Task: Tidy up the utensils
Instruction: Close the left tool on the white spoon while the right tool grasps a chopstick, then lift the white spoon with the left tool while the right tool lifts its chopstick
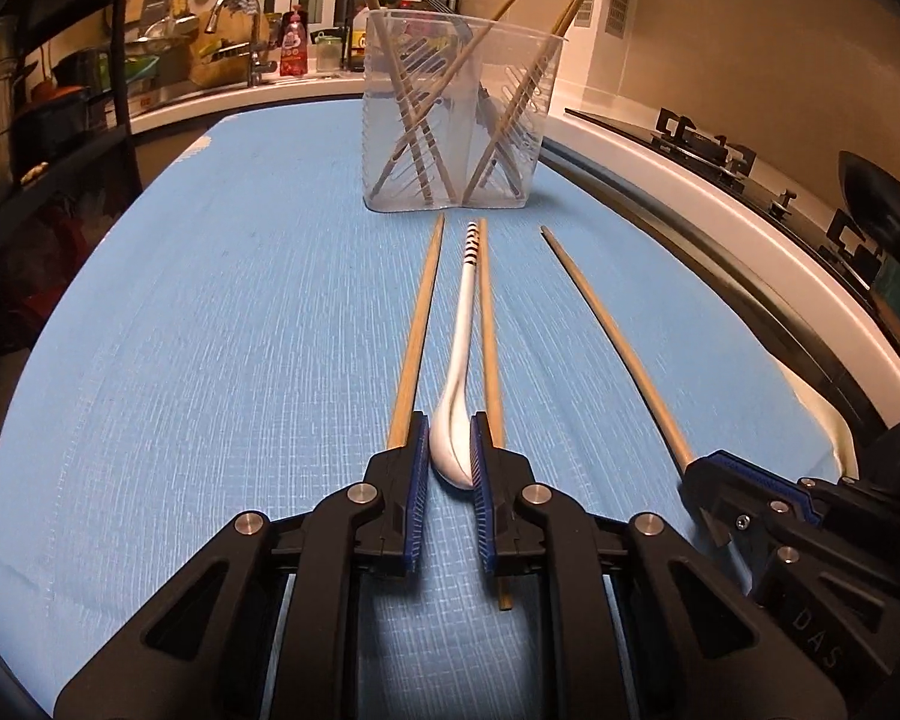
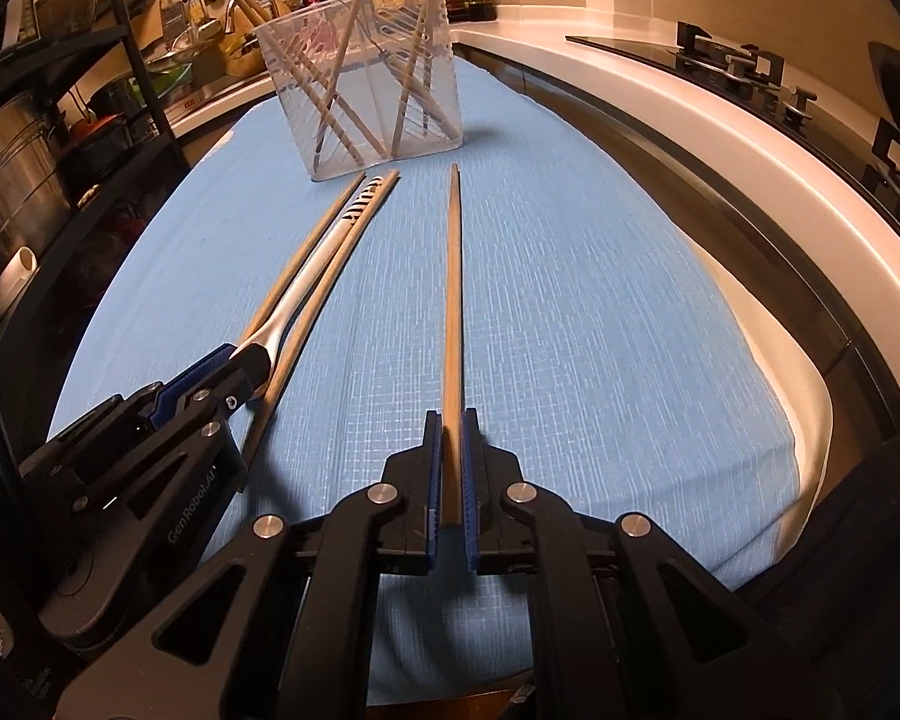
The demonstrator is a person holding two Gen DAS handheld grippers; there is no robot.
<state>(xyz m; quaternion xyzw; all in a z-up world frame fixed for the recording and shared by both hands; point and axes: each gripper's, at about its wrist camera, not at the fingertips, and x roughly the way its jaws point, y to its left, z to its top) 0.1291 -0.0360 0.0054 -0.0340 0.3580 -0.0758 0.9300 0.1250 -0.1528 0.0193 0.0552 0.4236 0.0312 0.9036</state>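
We see left gripper [image 1: 450,450] jaws clamped on white spoon [image 1: 459,360] bowl on the blue desk [image 1: 210,330], right gripper [image 2: 450,456] jaws pinching a chopstick [image 2: 452,300], clear holder [image 1: 459,114] beyond

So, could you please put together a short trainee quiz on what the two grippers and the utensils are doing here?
1. True or false: the left gripper is closed on the bowl of the white spoon.
2. What does the right gripper hold? A) a fork B) a wooden chopstick C) a knife
3. Fill in: the clear holder on the blue cloth already contains several ____.

Key
1. True: both pads press on the spoon bowl, with a loose chopstick lying on either side.
2. B: a single chopstick sits between the pads.
3. Chopsticks, leaning crossed inside it.
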